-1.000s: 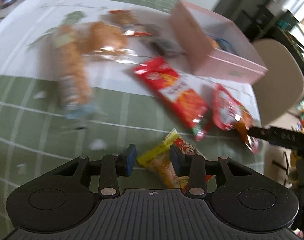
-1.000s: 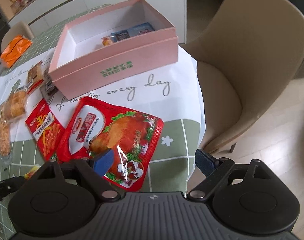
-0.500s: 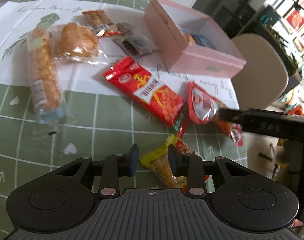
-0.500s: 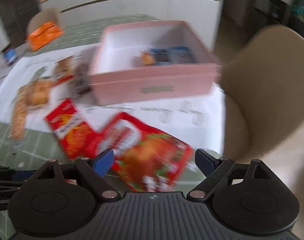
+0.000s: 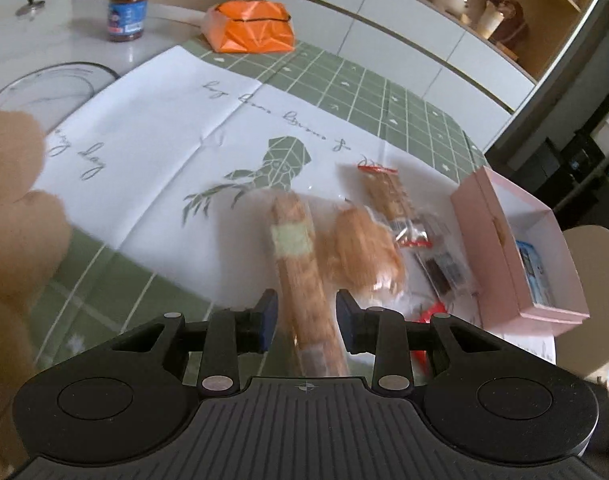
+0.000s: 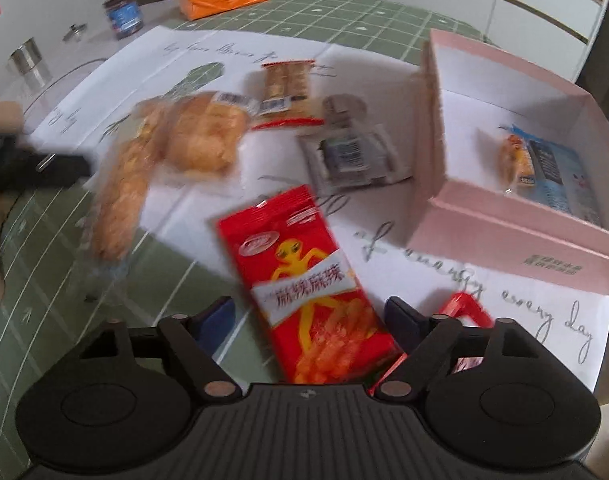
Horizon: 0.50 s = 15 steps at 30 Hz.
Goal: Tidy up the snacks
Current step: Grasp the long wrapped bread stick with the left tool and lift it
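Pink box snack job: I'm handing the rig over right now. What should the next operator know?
Left claw: open, jaws just been closing; the long clear-wrapped pastry stick shows between them, ungripped.
Right claw: open, jaws just been closing around the flat red snack packet, not pressing it.
Done: blue packet and small orange snack lie in the pink cardboard box.
Left: stick, red packet, round bun, cracker pack, dark wrapped bar, second red packet, all outside the box.

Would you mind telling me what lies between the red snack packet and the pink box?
In the right wrist view, only bare white cloth with script separates the red packet from the pink box; the clear dark-snack packet lies further back.
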{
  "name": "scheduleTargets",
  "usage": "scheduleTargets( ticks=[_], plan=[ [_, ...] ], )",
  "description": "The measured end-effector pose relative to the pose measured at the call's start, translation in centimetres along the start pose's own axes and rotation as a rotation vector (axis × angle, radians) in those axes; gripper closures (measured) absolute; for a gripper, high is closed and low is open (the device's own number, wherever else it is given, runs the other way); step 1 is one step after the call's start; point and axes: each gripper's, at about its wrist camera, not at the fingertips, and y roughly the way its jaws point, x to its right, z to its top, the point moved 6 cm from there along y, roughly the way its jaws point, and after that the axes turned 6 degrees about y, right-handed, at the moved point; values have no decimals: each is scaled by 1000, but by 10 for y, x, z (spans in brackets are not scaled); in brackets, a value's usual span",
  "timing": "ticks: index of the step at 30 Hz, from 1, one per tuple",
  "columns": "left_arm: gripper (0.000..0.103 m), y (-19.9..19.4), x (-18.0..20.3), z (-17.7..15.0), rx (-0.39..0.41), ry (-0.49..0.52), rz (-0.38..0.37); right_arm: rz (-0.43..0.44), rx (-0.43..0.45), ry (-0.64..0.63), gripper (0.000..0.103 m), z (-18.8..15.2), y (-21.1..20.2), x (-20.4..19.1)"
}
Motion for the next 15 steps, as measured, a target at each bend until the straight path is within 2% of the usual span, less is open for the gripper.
scheduleTargets(
  ticks=[2, 6, 11, 15],
  plan=[
    [67, 13, 5, 5, -14, 25, 3, 8, -7, -17, 25, -13, -7, -5],
    [66, 36, 11, 9, -31, 112, 68, 46, -32, -6, 25, -38, -23, -8],
    [66, 37, 11, -1, -46, 160, 4, 43, -8, 0, 13, -53, -26, -5],
    [67, 17, 14, -28, -87, 219, -27, 45, -4, 13, 1, -51, -20, -8]
  ],
)
